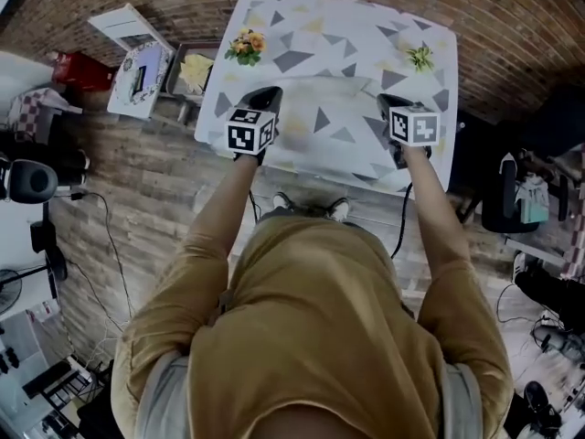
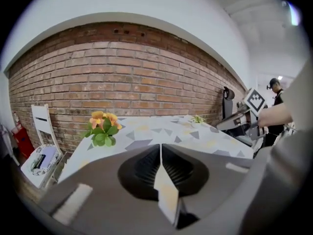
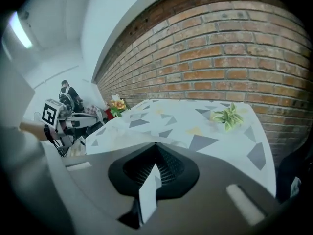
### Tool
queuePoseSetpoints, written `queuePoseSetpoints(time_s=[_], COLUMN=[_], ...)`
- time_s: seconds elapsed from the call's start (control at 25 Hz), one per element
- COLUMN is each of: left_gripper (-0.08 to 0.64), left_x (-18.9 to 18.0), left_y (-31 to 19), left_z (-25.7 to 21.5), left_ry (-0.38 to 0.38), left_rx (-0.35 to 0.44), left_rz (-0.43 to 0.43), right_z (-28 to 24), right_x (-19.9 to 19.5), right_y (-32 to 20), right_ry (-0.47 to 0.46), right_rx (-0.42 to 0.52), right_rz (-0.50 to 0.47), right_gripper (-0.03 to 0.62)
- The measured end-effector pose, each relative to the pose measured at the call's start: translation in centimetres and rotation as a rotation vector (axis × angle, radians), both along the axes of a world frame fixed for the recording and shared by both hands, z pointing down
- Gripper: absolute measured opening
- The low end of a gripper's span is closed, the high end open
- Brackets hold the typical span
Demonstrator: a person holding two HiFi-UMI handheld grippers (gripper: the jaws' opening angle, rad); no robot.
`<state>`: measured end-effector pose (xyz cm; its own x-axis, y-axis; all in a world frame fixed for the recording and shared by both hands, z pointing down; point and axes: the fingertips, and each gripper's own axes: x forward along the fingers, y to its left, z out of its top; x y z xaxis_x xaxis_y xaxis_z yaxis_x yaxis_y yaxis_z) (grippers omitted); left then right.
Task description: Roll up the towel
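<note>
On near edge of triangle-patterned white towel (image 1: pixel 320 122): left tool (image 2: pixel 161 150), right tool (image 3: pixel 155 147) clenched, edge raised.

left gripper (image 2: pixel 161 148) jaws closed, pinching a thin fold of towel (image 2: pixel 166 192); the fabric strip runs back toward the camera. beyond: patterned table (image 2: pixel 146 131), orange flowers (image 2: pixel 102 126) on its left side, small green plant (image 2: pixel 198 119) further right, brick wall (image 2: pixel 122 72) behind

Table (image 1: pixel 302 12), patterned towel (image 1: pixel 338 126), orange flowers (image 1: pixel 246 46), perhaps leafy sprig (image 1: pixel 420 58)
</note>
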<state>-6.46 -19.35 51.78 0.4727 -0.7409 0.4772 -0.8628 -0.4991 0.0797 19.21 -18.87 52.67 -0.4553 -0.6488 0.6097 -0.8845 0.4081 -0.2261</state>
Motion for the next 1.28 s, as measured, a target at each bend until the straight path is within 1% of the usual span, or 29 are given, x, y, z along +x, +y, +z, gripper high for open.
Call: queuePoseSetpoints(time_s=[0.08,0.28,0.48,0.6,0.8,0.96,1.08,1.28], left_gripper=[0.066,0.063,0.063,0.063,0.063,0.063,0.063,0.063], left_x=[-0.6,-1.6,-2.1,-2.4,-3.0,-4.0,-5.2,-7.1], left_y=[0.9,3.1,3.6,3.7,3.6,4.0,4.4,4.6], left_z=[-1.0,-4.6,-9.0,-11.9,-17.4,-21.2,-23.2,-26.3], left_ry=[0.01,0.036,0.016,0.024,0.036,0.022,0.018,0.045], left_rx=[0.029,0.113,0.231,0.301,0.429,0.517,0.555,0.607], left_rz=[-0.011,-0.035,-0.017,-0.011,-0.01,-0.013,-0.017,-0.035], right_z=[-0.7,-3.0,-6.7,-9.8,-16.3,-20.4,-22.9,-26.0], right_x=[1.1,3.2,3.6,3.4,3.4,3.8,4.1,4.2], right_y=[1.0,4.8,6.4,6.7,6.4,6.5,6.7,6.8], right_ry=[-0.004,-0.022,-0.07,-0.077,-0.074,-0.074,-0.058,-0.018], right_rx=[0.042,0.105,0.202,0.271,0.414,0.5,0.55,0.616], right_rz=[0.006,0.05,0.098,0.097,0.1,0.113,0.123,0.131], right_gripper=[0.005,0.005,0.005,0.005,0.005,0.005,0.005,0.005])
